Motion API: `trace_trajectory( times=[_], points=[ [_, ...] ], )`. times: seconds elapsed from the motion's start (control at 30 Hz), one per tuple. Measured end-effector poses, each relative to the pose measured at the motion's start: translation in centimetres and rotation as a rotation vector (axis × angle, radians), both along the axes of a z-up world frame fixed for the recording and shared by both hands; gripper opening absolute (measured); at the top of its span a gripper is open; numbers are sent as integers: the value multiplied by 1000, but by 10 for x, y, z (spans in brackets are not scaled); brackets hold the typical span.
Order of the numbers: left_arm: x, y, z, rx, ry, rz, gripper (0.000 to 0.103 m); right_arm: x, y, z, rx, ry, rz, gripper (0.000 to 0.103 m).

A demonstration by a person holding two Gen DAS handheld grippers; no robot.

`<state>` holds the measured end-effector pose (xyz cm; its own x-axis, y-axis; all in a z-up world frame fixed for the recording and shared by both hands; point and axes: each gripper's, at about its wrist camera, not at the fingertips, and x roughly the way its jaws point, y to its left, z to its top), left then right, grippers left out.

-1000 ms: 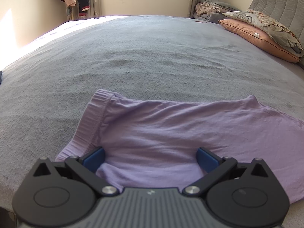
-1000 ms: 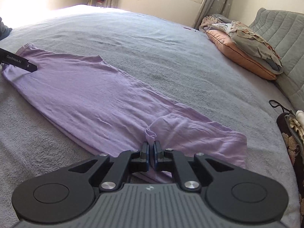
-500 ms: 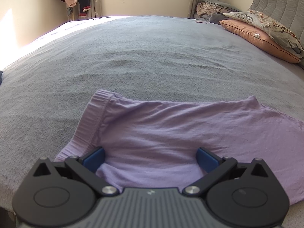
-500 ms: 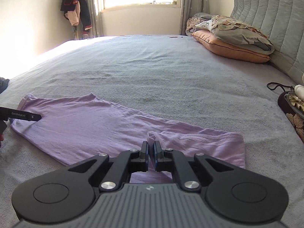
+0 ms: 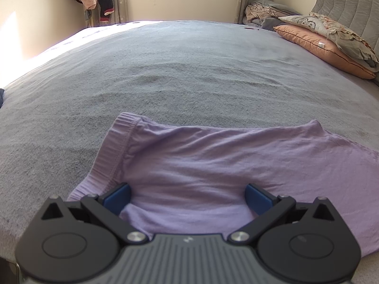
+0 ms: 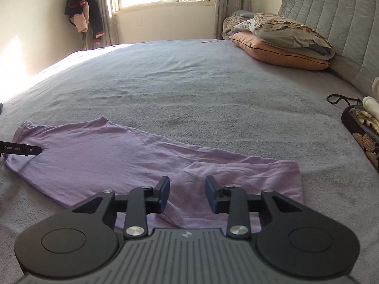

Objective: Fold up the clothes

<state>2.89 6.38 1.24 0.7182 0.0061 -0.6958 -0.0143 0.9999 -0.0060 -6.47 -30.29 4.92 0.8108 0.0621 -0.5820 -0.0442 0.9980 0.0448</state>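
Observation:
A lilac garment (image 6: 113, 156) lies in a long folded strip on the grey bed cover (image 6: 189, 90). Its ribbed waistband end (image 5: 113, 151) is at the left, its other end at the right with a small flap folded back (image 6: 189, 179). My left gripper (image 5: 187, 196) is open wide, its blue pads resting on the cloth near the waistband; its finger (image 6: 23, 149) shows at the left edge of the right wrist view. My right gripper (image 6: 187, 193) is opening over the folded flap; the cloth lies below and between the pads, which do not press on it.
Pillows, an orange one (image 6: 279, 54) under a grey one, lie against the padded headboard (image 6: 336, 19). A dark patterned bag with pale cloth (image 6: 364, 127) sits at the right edge. Clothes hang in the far corner (image 6: 83, 16) beside the window. A wide stretch of bed cover lies beyond the garment.
My right gripper's jaws were shut on the cloth's flap and now stand apart, the flap dropped flat. The right view has rolled level. The left gripper has not moved.

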Motion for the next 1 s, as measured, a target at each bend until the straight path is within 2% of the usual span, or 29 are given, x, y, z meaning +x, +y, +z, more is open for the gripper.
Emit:
trace_trajectory(
  times=[0.1, 0.2, 0.27, 0.33, 0.4, 0.53, 0.63, 0.7, 0.8, 0.9, 0.97, 1.0],
  points=[
    [0, 1, 0, -4, -1, -4, 103, 13, 8, -6, -27, 50, -11, 51],
    [-1, 2, 0, -8, -1, -10, 103, 21, 16, -17, -68, 141, -14, 22],
    [-1, 3, 1, -11, 2, -11, 103, 18, 15, -20, -82, 156, -10, 22],
    [0, 2, 1, -13, 7, -7, 103, 13, 10, -18, -64, 162, -18, 14],
    [2, 0, 2, -13, 12, 0, 103, 9, 0, -15, -21, 130, -35, 6],
    [2, 0, 2, -13, 13, -1, 103, 5, -22, -7, 132, 79, -98, 5],
    [2, 1, 1, -15, 11, -7, 103, -2, -31, 5, 308, -4, -69, 5],
    [2, 1, 1, -14, 9, -7, 103, -6, -28, 14, 370, -57, -4, 5],
    [2, 0, 1, -12, 7, -2, 103, -3, -5, 16, 280, -39, 75, 5],
    [2, 1, 1, -16, 7, -1, 103, 8, 24, -2, 150, 52, 122, 5],
    [2, 2, 1, -21, 10, -4, 103, 11, 39, -8, 55, 75, 145, 6],
    [2, 2, 1, -23, 11, -7, 103, 10, 43, -9, 33, 76, 153, 11]
  ],
)
